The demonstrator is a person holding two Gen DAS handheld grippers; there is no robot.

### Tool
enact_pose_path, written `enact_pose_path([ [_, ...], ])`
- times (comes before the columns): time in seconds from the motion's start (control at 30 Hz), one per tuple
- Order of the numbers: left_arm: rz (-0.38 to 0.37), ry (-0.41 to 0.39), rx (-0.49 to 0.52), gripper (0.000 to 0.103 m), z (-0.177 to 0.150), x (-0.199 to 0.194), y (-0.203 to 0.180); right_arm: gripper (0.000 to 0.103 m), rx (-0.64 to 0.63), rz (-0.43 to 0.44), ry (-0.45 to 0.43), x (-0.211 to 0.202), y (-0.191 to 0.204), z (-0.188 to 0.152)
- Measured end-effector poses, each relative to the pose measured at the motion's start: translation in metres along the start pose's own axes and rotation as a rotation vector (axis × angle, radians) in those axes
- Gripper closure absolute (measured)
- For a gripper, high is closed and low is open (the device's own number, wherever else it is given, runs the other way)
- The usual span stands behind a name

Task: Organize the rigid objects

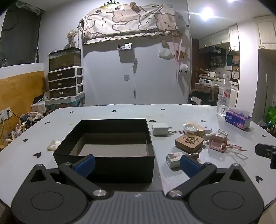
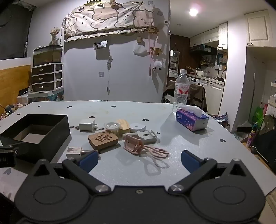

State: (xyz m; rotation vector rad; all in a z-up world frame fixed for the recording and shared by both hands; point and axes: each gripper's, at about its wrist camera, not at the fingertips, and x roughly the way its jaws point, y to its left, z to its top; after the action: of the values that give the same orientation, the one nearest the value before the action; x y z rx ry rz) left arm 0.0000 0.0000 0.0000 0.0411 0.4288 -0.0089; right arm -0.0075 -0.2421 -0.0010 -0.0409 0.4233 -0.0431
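You are holding both the left gripper (image 1: 137,165) and the right gripper (image 2: 139,161) spread wide, gripping nothing. The black box (image 1: 110,162) is sitting empty; the wooden tile (image 2: 103,140), white charger (image 2: 87,124) and pink clip (image 2: 133,143) are all waiting beside it.

The black box (image 2: 34,131) is cut off by the right wrist view's left edge; the left hand-held gripper (image 1: 137,163) hides its near wall partly.

Dim room – ceiling lamp (image 1: 207,13) flares, hard shadows on the wall, fisheye corners dark and bent.
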Motion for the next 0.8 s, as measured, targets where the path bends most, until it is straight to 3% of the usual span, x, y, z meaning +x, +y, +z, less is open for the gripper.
enact_pose_path([
  [0.8,-0.003,0.003,-0.007,0.0,0.0001,0.0,0.0002,0.0,0.006,-0.002,-0.004,-0.0006,-0.0023,-0.0007],
])
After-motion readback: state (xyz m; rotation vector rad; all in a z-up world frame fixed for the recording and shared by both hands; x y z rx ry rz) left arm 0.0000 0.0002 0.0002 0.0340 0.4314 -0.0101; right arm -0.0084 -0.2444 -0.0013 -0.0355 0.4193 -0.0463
